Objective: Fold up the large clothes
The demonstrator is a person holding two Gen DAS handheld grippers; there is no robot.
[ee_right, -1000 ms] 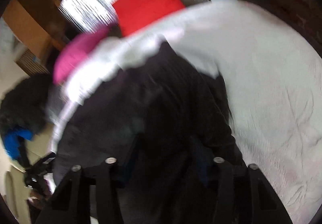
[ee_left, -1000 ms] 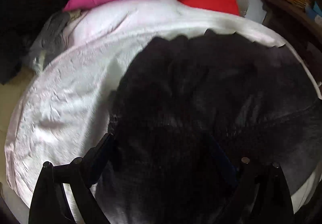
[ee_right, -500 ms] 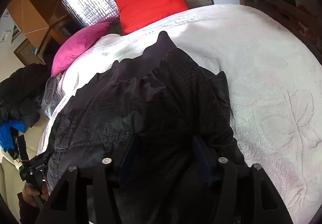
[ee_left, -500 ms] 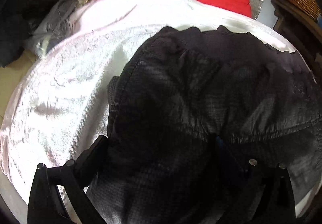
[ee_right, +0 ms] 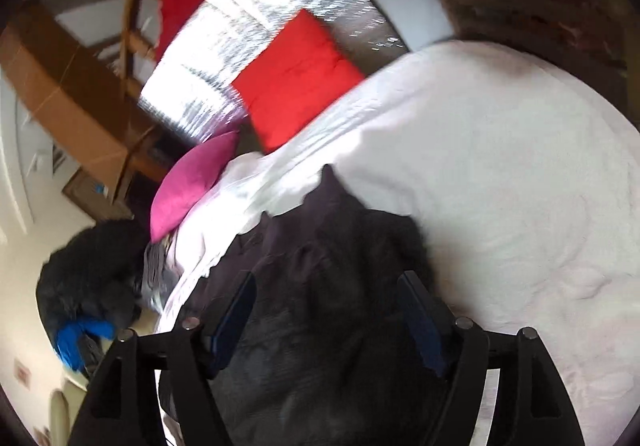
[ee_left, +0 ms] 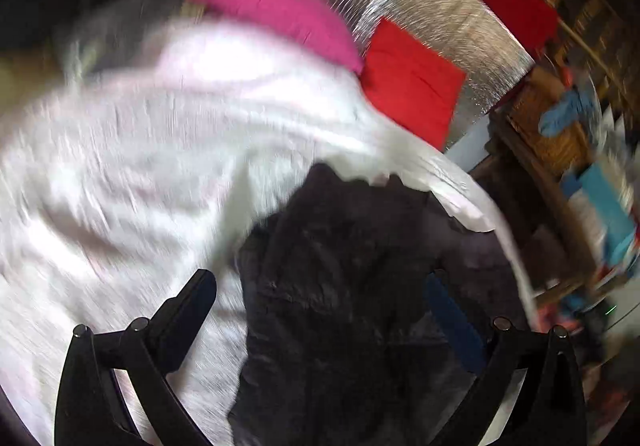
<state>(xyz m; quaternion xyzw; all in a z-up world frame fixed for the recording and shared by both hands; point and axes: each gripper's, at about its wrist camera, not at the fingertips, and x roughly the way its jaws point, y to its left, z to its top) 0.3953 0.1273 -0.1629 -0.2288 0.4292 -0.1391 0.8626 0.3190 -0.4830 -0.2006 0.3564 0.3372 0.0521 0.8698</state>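
A large dark quilted jacket (ee_left: pixel 360 286) lies on a white bedspread (ee_left: pixel 140 165). It also shows in the right wrist view (ee_right: pixel 320 306), on the same bedspread (ee_right: pixel 500 185). My left gripper (ee_left: pixel 320 286) is open above the jacket's left part, its left finger over the white cover. My right gripper (ee_right: pixel 328 294) is open above the jacket, with dark cloth showing between its jaws. Neither gripper holds cloth. Both views are blurred by motion.
A pink pillow (ee_left: pixel 272 5) and a red pillow (ee_left: pixel 412 85) lie at the head of the bed against a silver foil panel (ee_left: pixel 452 17). Wooden shelves (ee_left: pixel 560 125) stand on the right. Dark clothes (ee_right: pixel 92 266) and a blue item (ee_right: pixel 80 338) are piled left of the bed.
Both cameras have lifted and tilted, so the jacket looks smaller and lower in view and more of the headboard shows. Both grippers stay open.
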